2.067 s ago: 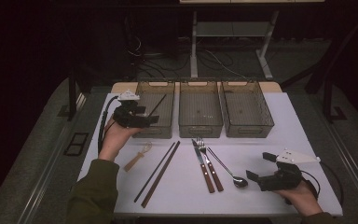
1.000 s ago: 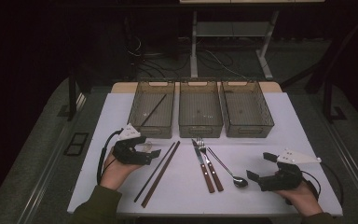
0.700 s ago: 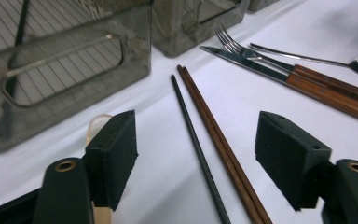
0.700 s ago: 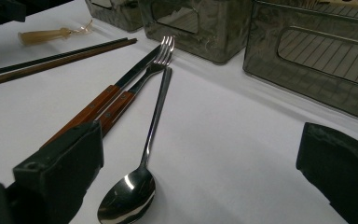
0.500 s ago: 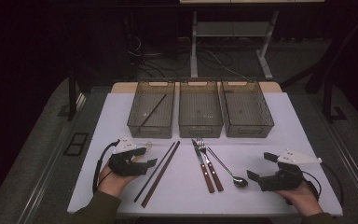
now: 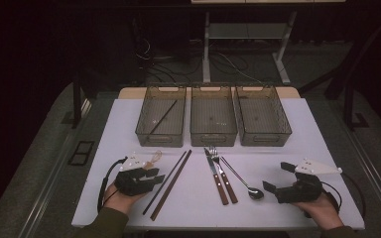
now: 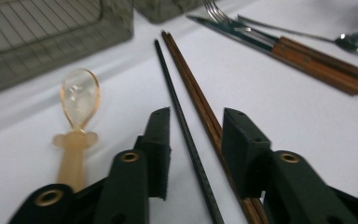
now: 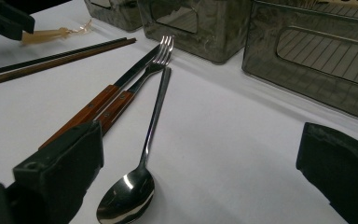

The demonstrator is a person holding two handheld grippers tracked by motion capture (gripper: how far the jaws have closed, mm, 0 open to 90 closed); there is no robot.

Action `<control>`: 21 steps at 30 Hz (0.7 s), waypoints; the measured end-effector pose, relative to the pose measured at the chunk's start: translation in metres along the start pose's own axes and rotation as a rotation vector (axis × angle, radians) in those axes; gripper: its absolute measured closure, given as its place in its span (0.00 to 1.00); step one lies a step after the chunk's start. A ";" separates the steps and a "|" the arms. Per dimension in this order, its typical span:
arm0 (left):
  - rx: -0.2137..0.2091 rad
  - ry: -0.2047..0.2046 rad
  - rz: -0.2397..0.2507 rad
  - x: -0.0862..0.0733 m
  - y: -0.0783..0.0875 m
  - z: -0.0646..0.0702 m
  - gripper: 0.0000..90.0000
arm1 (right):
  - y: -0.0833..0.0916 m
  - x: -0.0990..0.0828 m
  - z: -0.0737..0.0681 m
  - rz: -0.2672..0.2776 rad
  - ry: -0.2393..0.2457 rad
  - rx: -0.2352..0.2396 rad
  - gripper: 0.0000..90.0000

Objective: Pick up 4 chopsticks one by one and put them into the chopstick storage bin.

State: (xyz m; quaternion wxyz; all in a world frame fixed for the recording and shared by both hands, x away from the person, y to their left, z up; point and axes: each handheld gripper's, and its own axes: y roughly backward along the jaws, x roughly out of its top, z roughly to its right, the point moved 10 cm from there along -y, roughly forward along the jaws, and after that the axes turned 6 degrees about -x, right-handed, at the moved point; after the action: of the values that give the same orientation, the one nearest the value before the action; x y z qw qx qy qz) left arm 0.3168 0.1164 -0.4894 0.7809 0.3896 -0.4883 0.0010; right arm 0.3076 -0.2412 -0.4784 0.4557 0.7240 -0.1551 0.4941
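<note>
- Step in hand: pick-up of thin black chopstick (image 7: 186, 135), lying on white table (image 6: 297, 148) just left of brown wooden chopstick pair (image 7: 200, 107).
- Left gripper (image 7: 196, 135): jaws just closing, straddling black stick and probably the brown pair; pads not yet pressing.
- Right gripper (image 6: 278, 181): jaws wide apart, empty, right of steel spoon (image 8: 142, 168).
- Next: isolate black stick, close, lift.

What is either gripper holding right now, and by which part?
Nothing is held yet. The left gripper has just been closing its jaws around the black chopstick near its lower end, pads not yet pressing. The right gripper is open.
</note>
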 end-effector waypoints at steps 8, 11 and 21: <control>-0.020 0.008 -0.055 -0.008 -0.009 0.001 0.81 | 0.000 0.000 0.000 -0.002 -0.001 0.000 0.01; -0.023 -0.004 -0.073 -0.010 -0.013 0.001 0.83 | 0.000 0.000 0.000 -0.002 -0.001 0.000 0.01; -0.008 -0.014 -0.118 -0.014 -0.021 0.000 0.83 | 0.000 0.000 0.000 -0.002 -0.002 0.001 0.01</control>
State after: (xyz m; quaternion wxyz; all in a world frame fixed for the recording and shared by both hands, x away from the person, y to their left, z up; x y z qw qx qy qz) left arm 0.3179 0.1069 -0.5126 0.7776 0.4146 -0.4701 -0.0498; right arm 0.3076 -0.2409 -0.4787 0.4557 0.7250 -0.1544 0.4928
